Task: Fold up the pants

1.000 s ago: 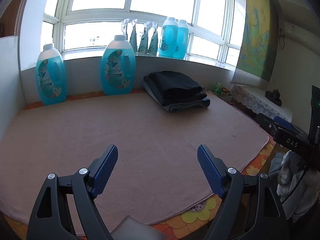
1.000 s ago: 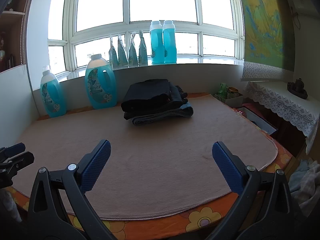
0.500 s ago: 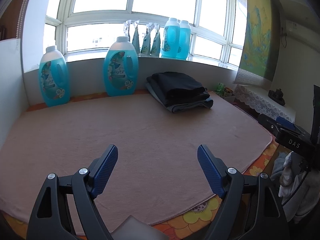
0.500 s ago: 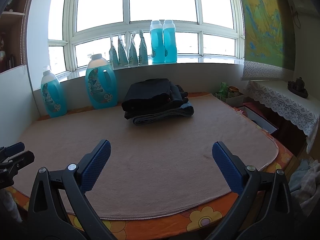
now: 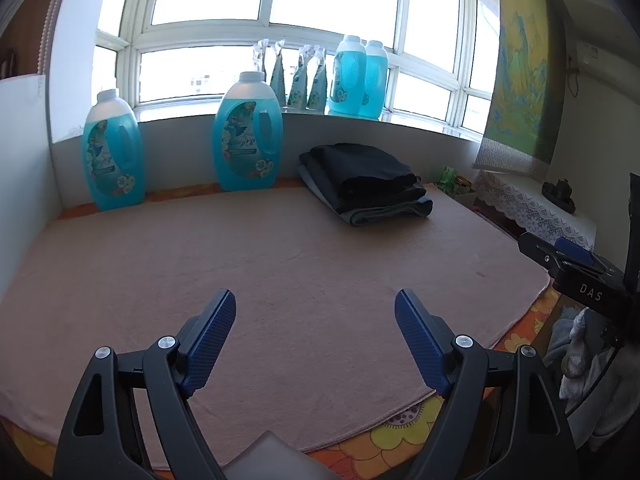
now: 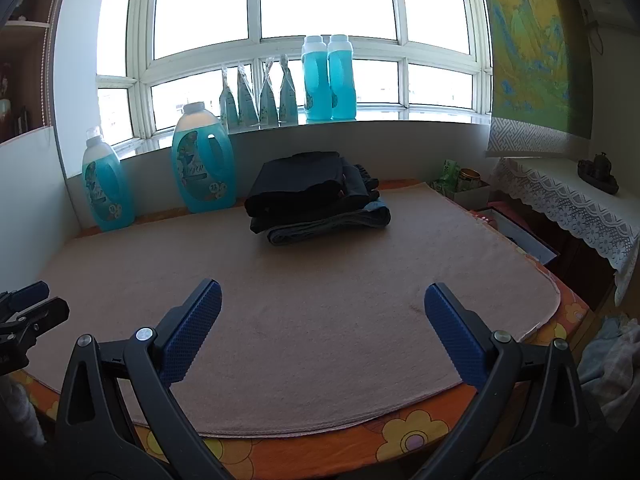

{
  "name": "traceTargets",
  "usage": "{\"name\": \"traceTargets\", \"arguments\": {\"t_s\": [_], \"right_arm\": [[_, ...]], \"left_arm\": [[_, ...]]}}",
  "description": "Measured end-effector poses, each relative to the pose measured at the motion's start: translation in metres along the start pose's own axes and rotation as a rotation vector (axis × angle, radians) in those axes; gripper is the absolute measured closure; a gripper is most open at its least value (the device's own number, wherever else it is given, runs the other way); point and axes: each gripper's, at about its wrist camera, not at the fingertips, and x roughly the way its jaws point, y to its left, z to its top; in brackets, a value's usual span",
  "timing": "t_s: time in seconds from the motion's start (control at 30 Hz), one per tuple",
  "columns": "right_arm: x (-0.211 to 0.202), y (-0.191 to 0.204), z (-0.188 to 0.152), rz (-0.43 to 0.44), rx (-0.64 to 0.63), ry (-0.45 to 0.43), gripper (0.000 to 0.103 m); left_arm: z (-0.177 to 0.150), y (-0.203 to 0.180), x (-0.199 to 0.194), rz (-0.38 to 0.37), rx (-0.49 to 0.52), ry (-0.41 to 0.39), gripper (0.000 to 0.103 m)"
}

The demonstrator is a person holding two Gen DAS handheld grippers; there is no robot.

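Note:
A stack of folded dark pants (image 5: 366,182) (image 6: 316,196) lies at the far side of the pink mat (image 5: 280,264) (image 6: 320,300), close under the window wall. My left gripper (image 5: 315,306) hovers over the mat's near edge, open, nothing between its blue pads. My right gripper (image 6: 323,294) is likewise open and empty above the near edge. Each gripper shows at the rim of the other's view: the right one (image 5: 576,268) at the right of the left wrist view, the left one (image 6: 28,312) at the left of the right wrist view. The pants are well ahead of both.
Two big blue detergent bottles (image 5: 246,136) (image 5: 112,156) stand at the mat's back left. More bottles and pouches (image 6: 328,76) line the windowsill. A lace-covered side table (image 6: 568,208) and boxes (image 6: 520,236) sit to the right; light cloth (image 6: 612,356) lies below the table's right edge.
The left wrist view has shifted very slightly, so the bottles and pants sit a touch further right and lower. Both grippers stay open in place.

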Motion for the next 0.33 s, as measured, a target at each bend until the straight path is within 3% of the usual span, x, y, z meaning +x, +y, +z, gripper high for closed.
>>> {"name": "traceTargets", "arguments": {"t_s": [0.33], "right_arm": [[0.0008, -0.0009, -0.0002, 0.000, 0.002, 0.004, 0.000]], "left_arm": [[-0.0015, -0.0041, 0.0034, 0.034, 0.027, 0.000, 0.021]]}}
